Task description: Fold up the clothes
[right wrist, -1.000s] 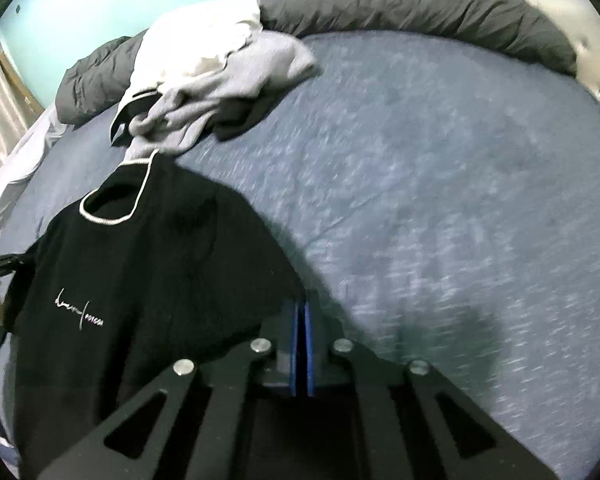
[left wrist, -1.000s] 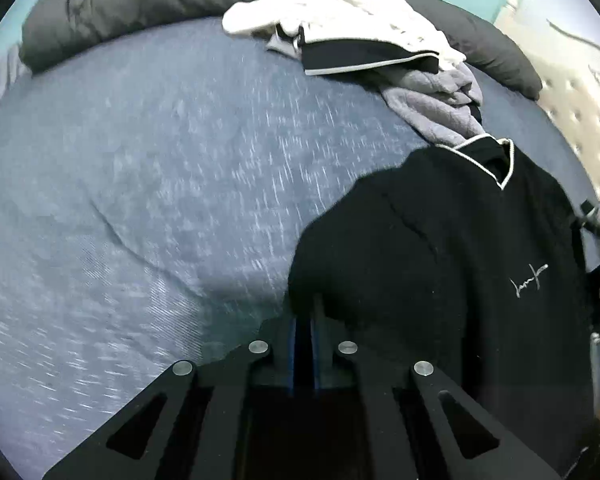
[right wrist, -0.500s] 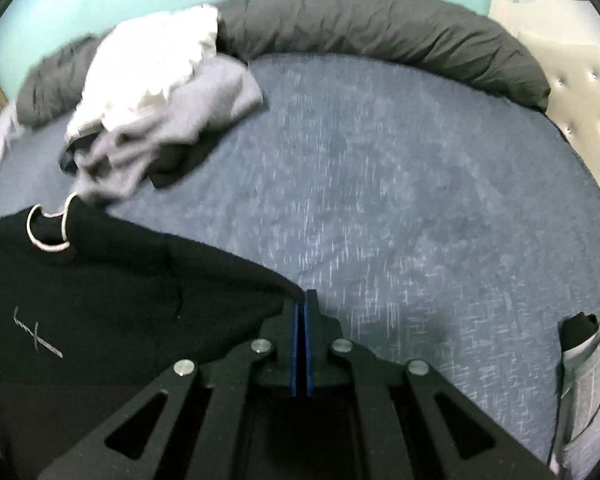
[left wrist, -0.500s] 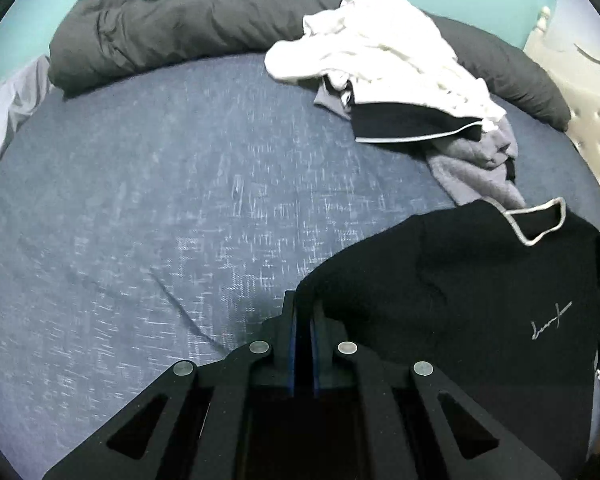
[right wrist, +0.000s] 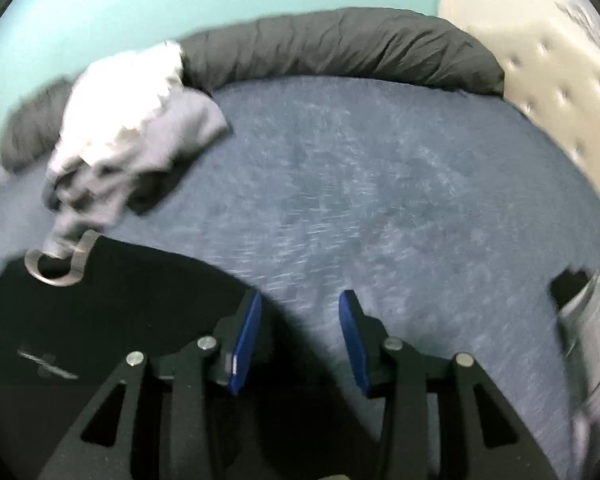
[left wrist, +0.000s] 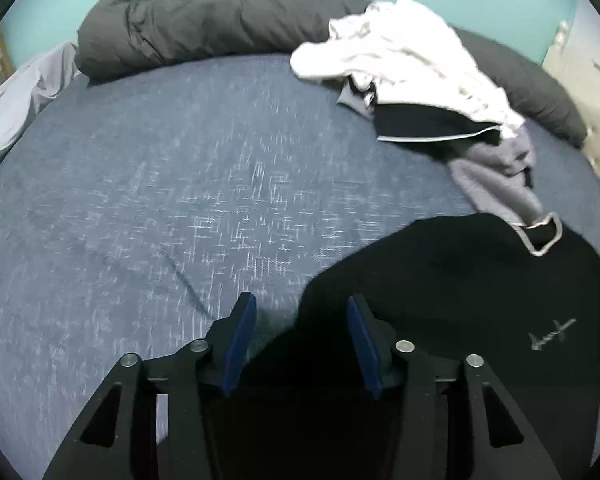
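Blue bedsheet (left wrist: 180,200) spread flat; rolled dark grey duvet (left wrist: 188,20) along far edge; tufted cream headboard (right wrist: 556,92) right.

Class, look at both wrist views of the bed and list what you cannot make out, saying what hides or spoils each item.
1. Small pale script on the black shirt: unreadable in both views; motion blur smears it in the right wrist view.
2. The shirt's lower part: covered by the open left gripper and open right gripper.
3. Clothes pile: garments overlap, so their number is unclear.
4. Dark and grey item: cut off by the right wrist view's edge.
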A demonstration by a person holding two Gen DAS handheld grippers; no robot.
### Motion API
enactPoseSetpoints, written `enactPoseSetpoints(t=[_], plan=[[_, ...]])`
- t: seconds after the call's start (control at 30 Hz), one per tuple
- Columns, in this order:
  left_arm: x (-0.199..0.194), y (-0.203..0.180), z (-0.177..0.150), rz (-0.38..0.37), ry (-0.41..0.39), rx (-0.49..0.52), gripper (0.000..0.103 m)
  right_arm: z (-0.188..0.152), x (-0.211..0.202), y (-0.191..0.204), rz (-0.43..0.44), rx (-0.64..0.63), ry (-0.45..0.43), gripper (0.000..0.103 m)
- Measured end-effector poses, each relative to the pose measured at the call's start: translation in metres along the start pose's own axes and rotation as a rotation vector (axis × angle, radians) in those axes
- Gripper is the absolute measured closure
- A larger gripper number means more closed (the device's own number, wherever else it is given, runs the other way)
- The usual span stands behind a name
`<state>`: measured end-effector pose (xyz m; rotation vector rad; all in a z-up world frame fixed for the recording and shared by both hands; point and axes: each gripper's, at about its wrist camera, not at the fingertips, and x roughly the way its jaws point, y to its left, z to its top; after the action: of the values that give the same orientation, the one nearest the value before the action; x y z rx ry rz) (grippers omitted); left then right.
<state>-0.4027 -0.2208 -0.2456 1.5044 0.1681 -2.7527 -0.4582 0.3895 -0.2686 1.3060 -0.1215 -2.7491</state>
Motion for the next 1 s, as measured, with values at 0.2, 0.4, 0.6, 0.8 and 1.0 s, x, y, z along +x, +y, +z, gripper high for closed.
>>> enactPoseSetpoints(t=[0.2,0.4,0.6,0.8,1.0], plan=[[-0.039,-0.022,-0.058,-0.117,0.057,0.047,0.046,-0.060,-0.042,0.009,0.189,0.006,0.066,0.061],[-0.059,-0.035,-0.145,-0.217,0.164,0.004,0.046,-0.133,-0.069,0.015,0.271,0.032,0.167,0.061],[-0.075,-0.039,-0.215,-0.257,0.233,-0.058,0.046,-0.195,-0.095,0.011,0.297,0.115,0.241,0.061],[-0.096,-0.044,-0.255,-0.290,0.272,-0.077,0.046,-0.236,-0.125,0.015,0.342,0.120,0.329,0.061],[-0.118,-0.045,-0.285,-0.326,0.305,-0.094,0.046,-0.267,-0.152,0.020,0.377,0.102,0.384,0.061]])
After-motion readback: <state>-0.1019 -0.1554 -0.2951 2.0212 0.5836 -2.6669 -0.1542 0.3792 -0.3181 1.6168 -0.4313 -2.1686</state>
